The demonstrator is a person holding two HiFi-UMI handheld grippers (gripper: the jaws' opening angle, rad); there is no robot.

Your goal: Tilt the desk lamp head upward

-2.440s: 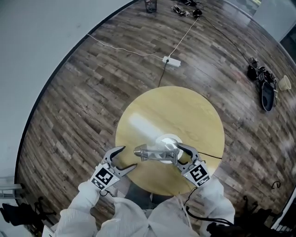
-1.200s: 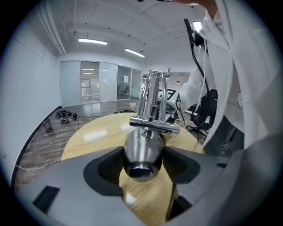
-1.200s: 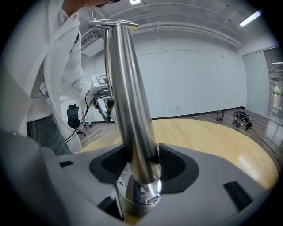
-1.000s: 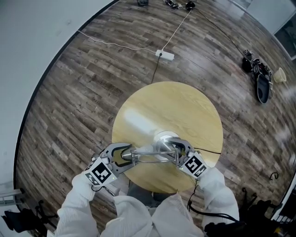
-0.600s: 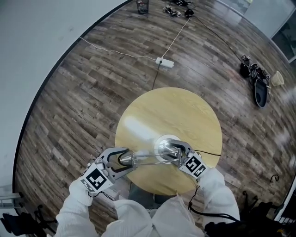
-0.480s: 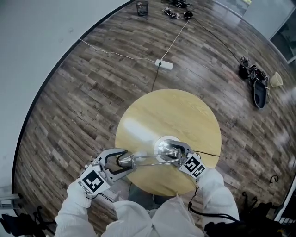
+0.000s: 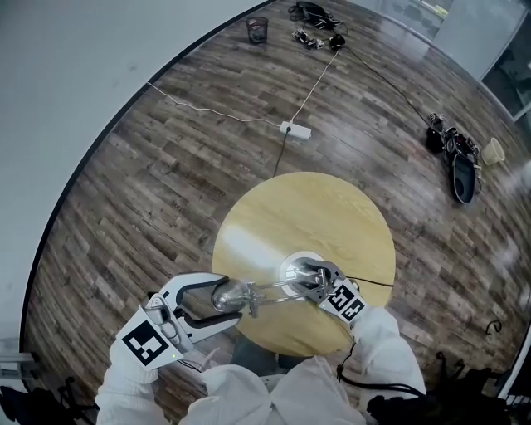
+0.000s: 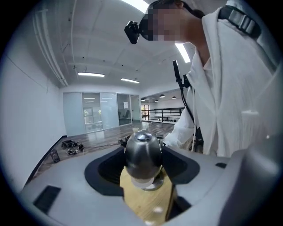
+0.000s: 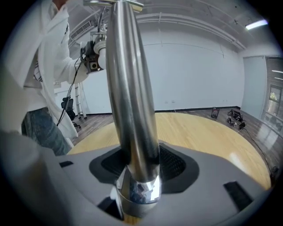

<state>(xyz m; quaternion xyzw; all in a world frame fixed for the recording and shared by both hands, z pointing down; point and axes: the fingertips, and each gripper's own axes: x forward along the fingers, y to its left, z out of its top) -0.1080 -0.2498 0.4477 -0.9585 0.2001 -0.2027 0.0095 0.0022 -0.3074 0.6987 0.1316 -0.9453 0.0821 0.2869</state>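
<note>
A chrome desk lamp stands on the round wooden table (image 7: pixel 332 216), its base (image 7: pixel 294 267) near the table's front edge. Its thin arm runs left to the egg-shaped lamp head (image 7: pixel 226 295). My left gripper (image 7: pixel 232 297) is shut on that head. In the left gripper view the lamp head (image 8: pixel 142 150) fills the gap between the dark pads, high over the table (image 8: pixel 146 203). My right gripper (image 7: pixel 305 280) is shut on the lamp post just above the base. In the right gripper view the post (image 9: pixel 130 97) rises steeply from between the jaws.
On the wood floor beyond the table lie a white power strip (image 7: pixel 296 130) with its cables, a dark cup (image 7: pixel 257 30), a heap of black gear (image 7: pixel 315 15) and shoes (image 7: pixel 460 174). A white curved wall closes the left side.
My left gripper, at first open and apart from the lamp, closed round the head. It has since risen toward the camera with the head. The right gripper has kept its place.
</note>
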